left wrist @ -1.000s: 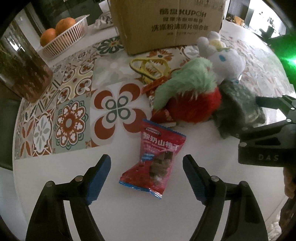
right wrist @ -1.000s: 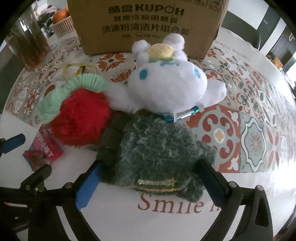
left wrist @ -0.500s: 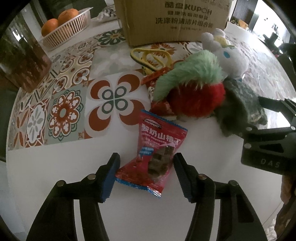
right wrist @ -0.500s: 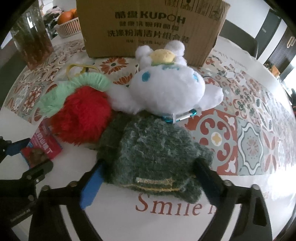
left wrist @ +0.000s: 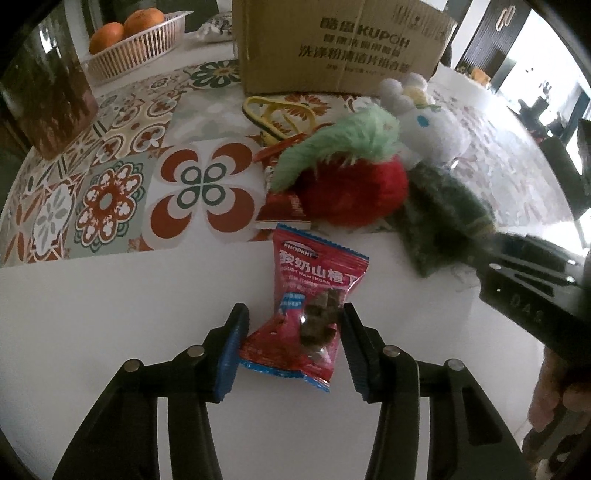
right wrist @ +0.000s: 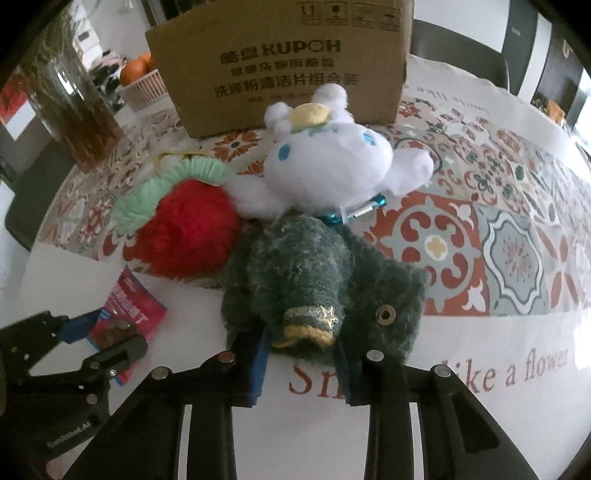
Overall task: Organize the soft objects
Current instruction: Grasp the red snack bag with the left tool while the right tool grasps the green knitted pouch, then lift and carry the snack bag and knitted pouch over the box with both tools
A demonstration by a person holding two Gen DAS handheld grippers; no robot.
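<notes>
Three plush toys lie bunched together on the patterned tablecloth (right wrist: pixel 517 236) in front of one cardboard box (right wrist: pixel 280 70): a white bunny-like plush (right wrist: pixel 332 170) with a blue carabiner (right wrist: pixel 360 212) at its neck, a red strawberry plush (right wrist: pixel 188 232) with a green leafy top, and a dark green fuzzy plush (right wrist: pixel 295 273) nearest the camera. One red snack packet (left wrist: pixel 310 314) rests on the white part of the cloth, apart from the toys, and a second red wrapper (left wrist: pixel 282 206) peeks out beside the strawberry. Two oranges (left wrist: pixel 125 27) sit in one white basket (left wrist: pixel 136 48) at the far left, one yellow loop-shaped thing (left wrist: pixel 277 114) lies before the box, and one glass jar (right wrist: pixel 74 99) of brownish contents stands to the side. Two grippers are at work. A second ago the left gripper (left wrist: pixel 291 350) stood wide around the snack packet; now its jaws are closing, the blue pads right at the packet's sides, the right one touching and the wrapper pinched in between them. The right gripper (right wrist: pixel 299 347) also straddled the dark green plush widely then; its jaws are closing too and have squeezed the toy's near end, the yellow-banded part with a gold star, into a narrow bunch between the pads. A hand (left wrist: pixel 557 391) shows at the right edge of the left view.
</notes>
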